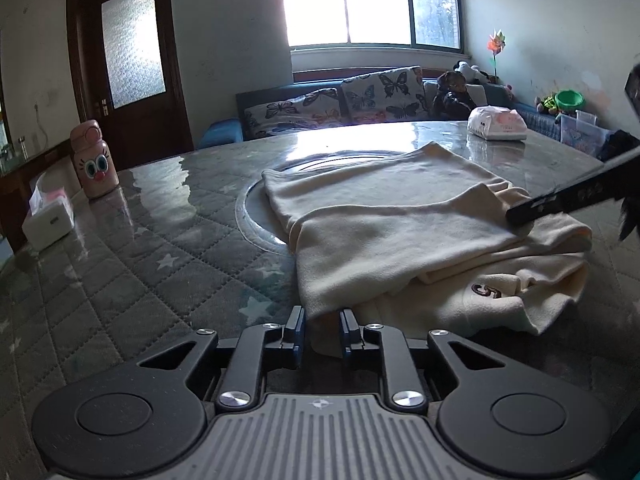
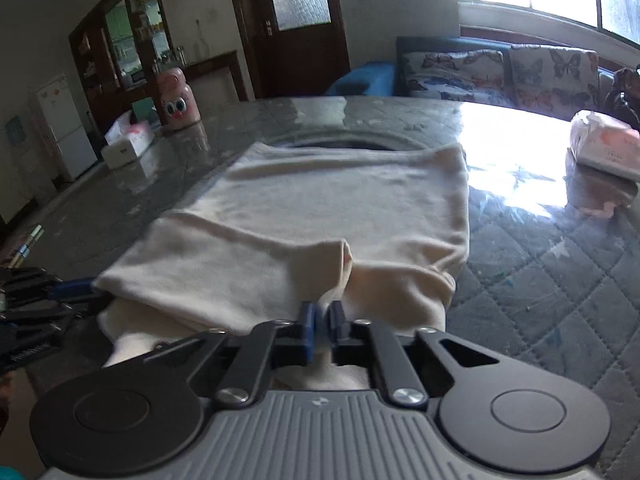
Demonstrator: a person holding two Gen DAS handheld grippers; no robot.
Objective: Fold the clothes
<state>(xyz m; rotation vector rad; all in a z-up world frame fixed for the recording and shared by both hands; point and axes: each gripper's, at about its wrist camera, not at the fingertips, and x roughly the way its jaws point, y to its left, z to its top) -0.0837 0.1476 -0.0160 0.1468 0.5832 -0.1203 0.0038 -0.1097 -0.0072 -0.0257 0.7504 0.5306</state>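
While both claws pinch cloth at the near edge of the tabletop (image 1: 120, 248), the cream garment (image 1: 400, 232) lies folded across the middle, its far end over the round inset ring (image 1: 256, 216) at the centre. The left claw (image 1: 323, 330) has its fingers drawn in to a narrow gap with the near-left corner of the top layer between them. The right claw (image 2: 322, 322) is closed almost fully on a bunched fold at the garment's near edge; in the left wrist view one of its black fingers (image 1: 560, 200) reaches in over the garment's right side.

Bare tabletop runs wide to the left and beyond the far hem. A pink cartoon-faced bottle (image 1: 94, 160) and a white tissue box (image 1: 48, 220) stand at the far-left edge, a soft tissue pack (image 1: 498, 122) near the far-right edge, all well apart from the cloth.

The garment is soft, matte, fleecy knit with a brown embroidered mark (image 1: 486, 291) on its lower layer. A glossy clear cover over quilted grey star-print fabric forms the tabletop's surface.
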